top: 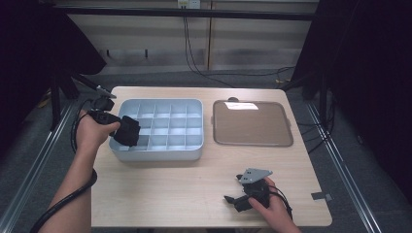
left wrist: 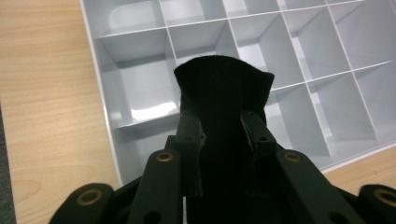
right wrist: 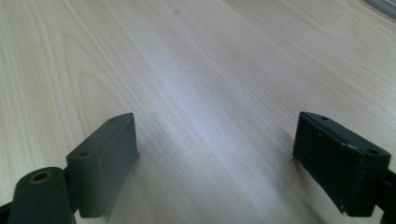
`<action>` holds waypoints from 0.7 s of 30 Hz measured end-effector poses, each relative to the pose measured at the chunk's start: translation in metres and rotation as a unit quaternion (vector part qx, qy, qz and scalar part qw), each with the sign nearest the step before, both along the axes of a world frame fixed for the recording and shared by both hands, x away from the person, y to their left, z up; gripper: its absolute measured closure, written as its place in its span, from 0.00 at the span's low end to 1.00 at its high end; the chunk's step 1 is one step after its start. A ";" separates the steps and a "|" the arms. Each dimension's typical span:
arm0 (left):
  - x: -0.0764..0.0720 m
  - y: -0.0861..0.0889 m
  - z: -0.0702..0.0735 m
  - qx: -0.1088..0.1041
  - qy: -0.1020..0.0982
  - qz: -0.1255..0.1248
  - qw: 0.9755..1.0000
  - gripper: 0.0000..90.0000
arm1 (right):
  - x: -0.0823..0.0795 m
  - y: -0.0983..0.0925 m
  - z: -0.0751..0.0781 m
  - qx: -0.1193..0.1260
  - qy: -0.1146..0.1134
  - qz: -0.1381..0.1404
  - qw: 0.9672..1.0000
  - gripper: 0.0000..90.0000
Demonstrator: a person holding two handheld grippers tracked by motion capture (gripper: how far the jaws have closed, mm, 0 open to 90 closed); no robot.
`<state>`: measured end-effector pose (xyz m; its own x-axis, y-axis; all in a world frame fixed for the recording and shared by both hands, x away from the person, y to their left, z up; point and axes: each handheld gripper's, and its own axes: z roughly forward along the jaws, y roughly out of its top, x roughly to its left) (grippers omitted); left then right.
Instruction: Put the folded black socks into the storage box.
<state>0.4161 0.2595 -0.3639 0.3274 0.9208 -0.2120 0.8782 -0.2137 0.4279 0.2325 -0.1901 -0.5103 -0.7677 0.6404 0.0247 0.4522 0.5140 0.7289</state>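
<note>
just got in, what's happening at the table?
A person holds a tool in each hand. The left tool is shut on a black cloth, held over the left end of the grey divided tray. The right tool is open, low over the bare table near the front edge. A brown tray lies to the right of the grey one.

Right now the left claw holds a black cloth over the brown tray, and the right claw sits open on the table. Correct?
Not quite. The left claw holds the black cloth over the grey divided box, as the left gripper view shows, not the brown tray. The right claw is open on the table.
</note>
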 end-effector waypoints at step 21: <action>0.002 0.016 -0.015 0.014 0.021 0.025 0.999 0.80 | 0.000 0.000 0.000 0.001 0.003 0.000 1.000 0.15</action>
